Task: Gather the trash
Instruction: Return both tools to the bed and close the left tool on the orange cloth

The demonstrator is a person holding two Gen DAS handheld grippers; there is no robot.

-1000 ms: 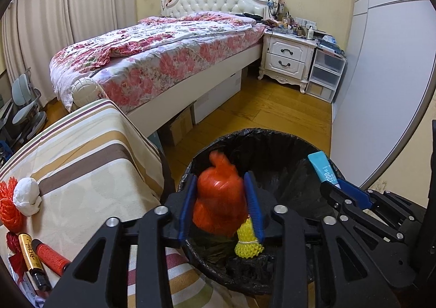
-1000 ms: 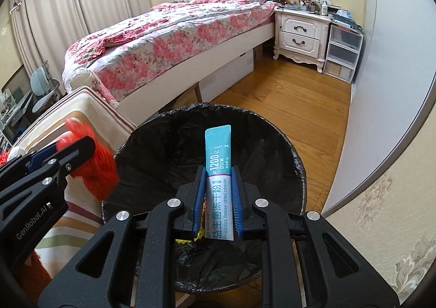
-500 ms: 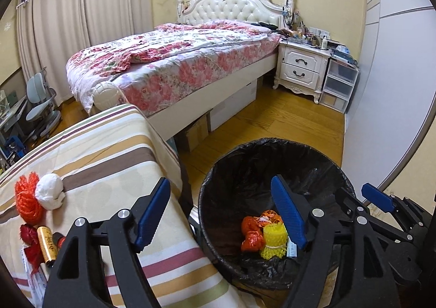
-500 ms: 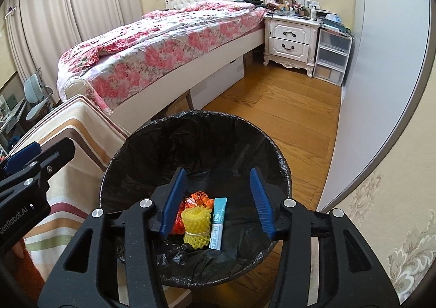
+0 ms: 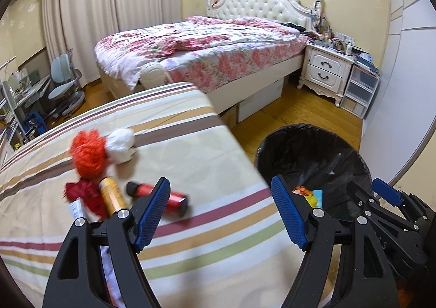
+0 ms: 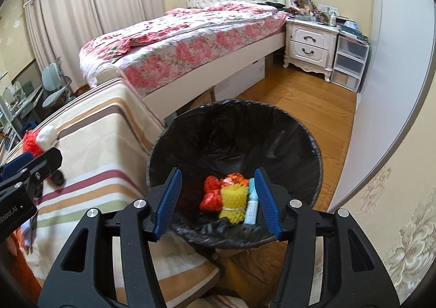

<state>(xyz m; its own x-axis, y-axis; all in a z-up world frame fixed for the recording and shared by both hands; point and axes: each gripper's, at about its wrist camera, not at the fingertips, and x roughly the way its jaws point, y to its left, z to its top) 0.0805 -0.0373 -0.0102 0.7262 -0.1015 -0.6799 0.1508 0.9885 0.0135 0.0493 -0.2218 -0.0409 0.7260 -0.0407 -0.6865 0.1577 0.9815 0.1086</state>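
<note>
My left gripper [image 5: 219, 212] is open and empty above the striped tablecloth [image 5: 207, 150]. Ahead of it lie a red bottle [image 5: 166, 197], a gold tube [image 5: 111, 195], a red wrapper [image 5: 84, 193], an orange net ball [image 5: 87, 155] and a white paper wad [image 5: 121, 142]. My right gripper [image 6: 218, 200] hovers over the black-lined bin [image 6: 234, 102]; its jaws are opening with nothing held between them. At the bin's bottom rest a red bag [image 6: 211, 193], a yellow foam net [image 6: 233, 203] and a blue sachet [image 6: 252, 204].
The bin [image 5: 313, 144] stands on the wood floor just right of the table's edge. A floral bed [image 5: 207, 46] and a white nightstand [image 5: 325, 71] fill the back. A desk chair [image 5: 64, 84] is at the far left, and a pale wall panel [image 6: 392, 90] runs along the right.
Both grippers opened: the orange bag and the blue sachet dropped into the bin. The left gripper then swung left over the table; the right one drew back slightly.
</note>
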